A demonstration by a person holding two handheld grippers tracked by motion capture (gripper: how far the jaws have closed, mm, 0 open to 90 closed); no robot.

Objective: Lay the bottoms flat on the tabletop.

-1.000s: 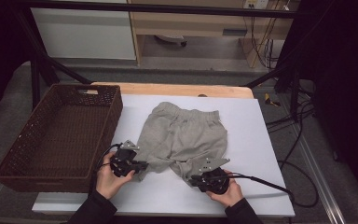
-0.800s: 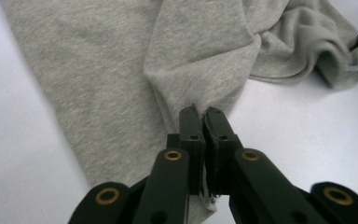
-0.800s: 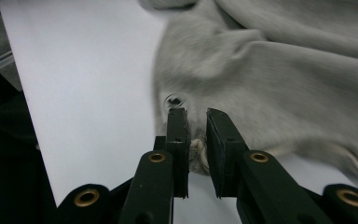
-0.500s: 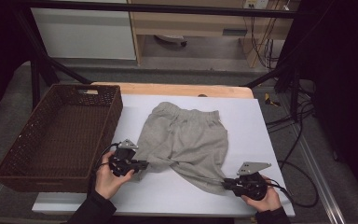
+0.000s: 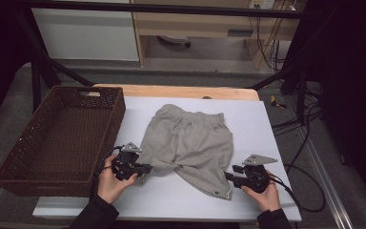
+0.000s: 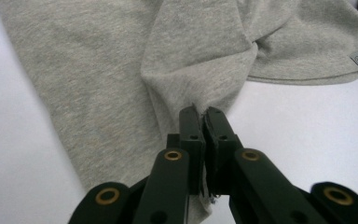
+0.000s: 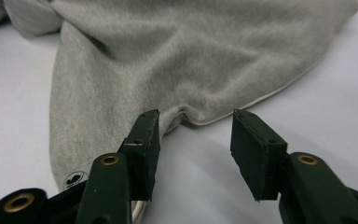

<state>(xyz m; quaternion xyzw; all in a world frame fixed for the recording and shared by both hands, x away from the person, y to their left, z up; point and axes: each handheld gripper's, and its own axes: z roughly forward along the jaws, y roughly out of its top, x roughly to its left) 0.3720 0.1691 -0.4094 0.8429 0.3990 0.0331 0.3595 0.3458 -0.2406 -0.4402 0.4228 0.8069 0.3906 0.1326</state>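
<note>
Grey shorts lie flat on the white table, waistband at the far side. My left gripper is shut on the hem of the left leg, and the left gripper view has a pinch of grey cloth between its closed jaws. My right gripper sits at the hem of the right leg. Its jaws have just been opening, and in the right gripper view they stand apart. The cream-edged hem lies just ahead of them, untouched by either pad.
A brown wicker basket stands at the table's left, beside the left hand. Black cables trail off the right edge. A wooden strip borders the far side.
My right gripper moved to the right, drawing the right leg of the shorts outward, then opened and let the hem go. The left gripper stayed put, still shut on the cloth.
</note>
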